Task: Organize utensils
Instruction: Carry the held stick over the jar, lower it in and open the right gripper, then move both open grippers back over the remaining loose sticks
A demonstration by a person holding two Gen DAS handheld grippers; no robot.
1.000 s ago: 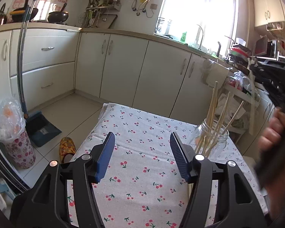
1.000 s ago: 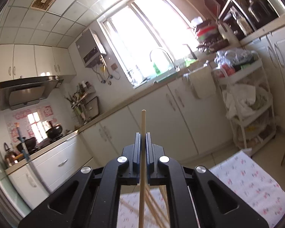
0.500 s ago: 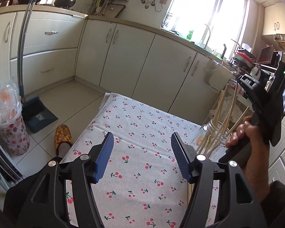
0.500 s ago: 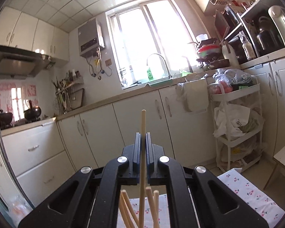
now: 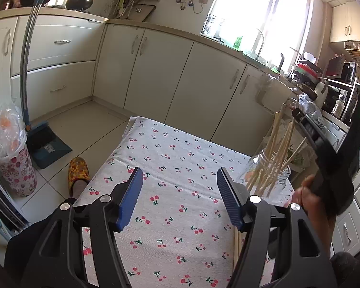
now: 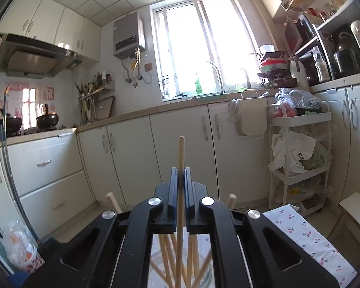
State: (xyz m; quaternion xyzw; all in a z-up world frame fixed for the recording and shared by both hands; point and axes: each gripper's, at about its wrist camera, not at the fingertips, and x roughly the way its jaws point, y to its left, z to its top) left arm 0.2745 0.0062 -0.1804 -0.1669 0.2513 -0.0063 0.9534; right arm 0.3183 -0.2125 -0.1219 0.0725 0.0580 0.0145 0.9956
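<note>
The left gripper [image 5: 177,195] is held above the cherry-print cloth [image 5: 170,158] that covers the bench; its blue-padded fingers [image 5: 129,198] are spread apart and nothing is held between them. Beneath the right finger of this gripper, loose chopsticks [image 5: 236,244] are seen lying on the cloth at its right edge.

Further right, a glass jar [image 5: 268,176] is stood near the far right corner of the bench. Several chopsticks are already leaned inside it, fanned out against the rim.

At the far right, the right gripper [image 6: 180,180] is held over the jar. Its fingers are clamped on a single wooden chopstick [image 6: 180,153], which is kept upright. The grip is taken on the upper part of the stick, a short length being left above the fingers; the lower end is directed down among the sticks in the jar.

The chopstick is judged to be light, stiff and smooth, so slipping or pivoting in a loose grip is to be expected. The hold is best taken across the shaft, well above the jar rim. The jar is judged fragile and easily tipped; sideways contact with it is to be avoided.
</note>
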